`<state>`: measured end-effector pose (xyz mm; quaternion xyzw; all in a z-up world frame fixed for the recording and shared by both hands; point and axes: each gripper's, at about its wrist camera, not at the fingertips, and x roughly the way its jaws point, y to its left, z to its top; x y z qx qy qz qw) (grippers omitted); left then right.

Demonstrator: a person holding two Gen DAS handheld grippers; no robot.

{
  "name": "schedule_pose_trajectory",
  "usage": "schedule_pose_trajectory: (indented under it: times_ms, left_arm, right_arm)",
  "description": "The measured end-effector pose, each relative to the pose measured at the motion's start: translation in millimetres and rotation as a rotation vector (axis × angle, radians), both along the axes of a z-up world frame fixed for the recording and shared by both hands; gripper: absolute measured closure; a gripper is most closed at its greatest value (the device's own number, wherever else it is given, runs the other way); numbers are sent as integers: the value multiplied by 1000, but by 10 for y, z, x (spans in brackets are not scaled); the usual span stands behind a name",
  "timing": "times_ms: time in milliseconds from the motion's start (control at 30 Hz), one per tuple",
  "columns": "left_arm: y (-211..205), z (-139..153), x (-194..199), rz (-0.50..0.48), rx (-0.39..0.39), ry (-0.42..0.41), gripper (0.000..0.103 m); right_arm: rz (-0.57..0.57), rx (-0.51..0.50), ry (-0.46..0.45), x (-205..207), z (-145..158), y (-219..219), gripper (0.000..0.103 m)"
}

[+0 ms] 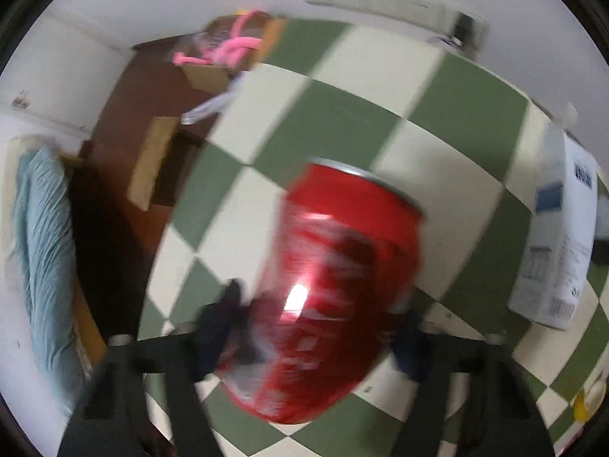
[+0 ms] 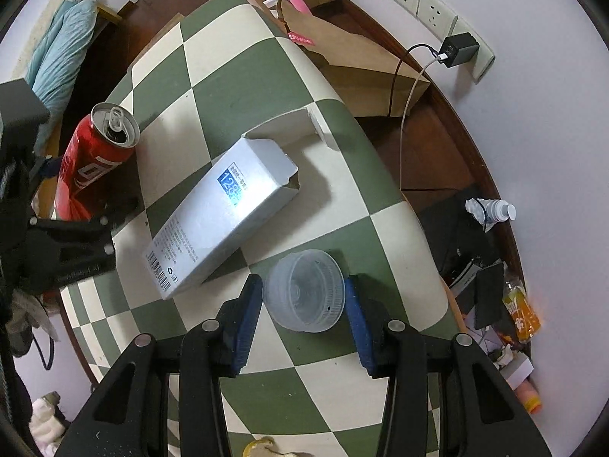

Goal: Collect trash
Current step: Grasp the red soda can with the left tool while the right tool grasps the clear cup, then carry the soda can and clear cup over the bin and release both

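1. The right tongs (image 2: 304,304) stand apart, their blue pads on either side of the clear plastic cup (image 2: 304,291) on the checkered counter (image 2: 236,87)
2. Just beyond the cup lies the white carton (image 2: 217,217), flat, its open end pointing away
3. Farther left of the carton, the left tongs (image 1: 316,327) are clamped on the red can (image 1: 331,289), which is tilted

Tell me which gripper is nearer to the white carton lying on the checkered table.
Right. The right gripper straddles a clear plastic cup just beside the white carton; the left gripper, holding the red can, is slightly farther off on its other side.
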<state>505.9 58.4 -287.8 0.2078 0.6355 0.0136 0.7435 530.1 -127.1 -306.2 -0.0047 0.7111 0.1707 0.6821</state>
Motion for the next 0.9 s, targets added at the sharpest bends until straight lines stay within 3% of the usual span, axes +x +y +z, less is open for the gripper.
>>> schedule_pose_trajectory:
  times_ms: [67, 267, 433, 900]
  left_arm:
    - [87, 70, -14, 39, -60, -14, 59]
    - [167, 274, -276, 135, -67, -100, 60]
    - [223, 548, -703, 246, -136, -184, 60]
    - [326, 1592, -2261, 495, -199, -462, 61]
  right_arm:
    - [5, 1, -4, -10, 4, 7, 57]
    - [20, 17, -16, -105, 35, 44, 57]
    - [44, 40, -50, -284, 174, 107, 57]
    - [170, 170, -177, -1250, 1079, 461, 57]
